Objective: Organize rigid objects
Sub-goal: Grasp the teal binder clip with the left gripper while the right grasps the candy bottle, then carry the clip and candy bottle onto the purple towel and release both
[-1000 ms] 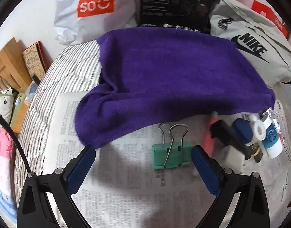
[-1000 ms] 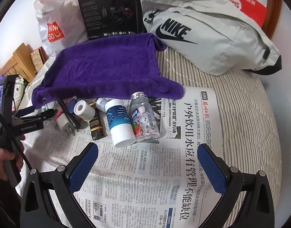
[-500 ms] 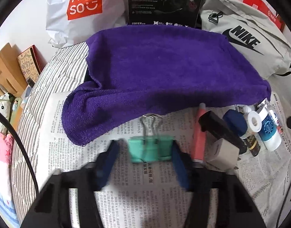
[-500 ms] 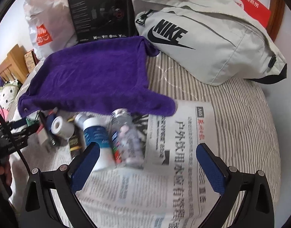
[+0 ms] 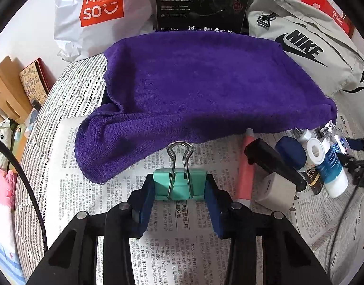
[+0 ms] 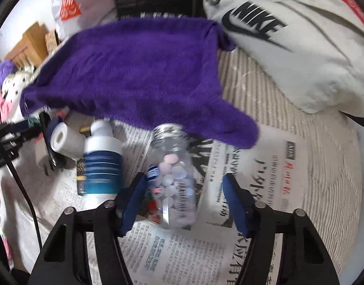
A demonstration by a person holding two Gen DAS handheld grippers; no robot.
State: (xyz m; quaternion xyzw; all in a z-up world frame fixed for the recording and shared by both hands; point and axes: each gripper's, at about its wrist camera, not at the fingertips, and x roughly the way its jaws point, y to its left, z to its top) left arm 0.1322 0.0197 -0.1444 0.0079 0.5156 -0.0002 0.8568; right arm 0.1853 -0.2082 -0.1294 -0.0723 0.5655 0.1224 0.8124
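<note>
Binder clip (image 5: 179, 184), green with wire handles pointing at the purple towel (image 5: 205, 87), sits on the newspaper (image 5: 177, 237) squeezed on both sides between the blue pads of the left hand-held gripper (image 5: 179, 190), seen clearly only in the left wrist view. The right wrist view alone shows the clear pill bottle (image 6: 172, 180) lying on its side, mouth toward the towel, beside the white-and-blue bottle (image 6: 102, 166). The right hand-held gripper (image 6: 182, 199) straddles it part-open, left pad at the bottle, right pad clear, gripping nothing; both reach low and forward over the bed.
</note>
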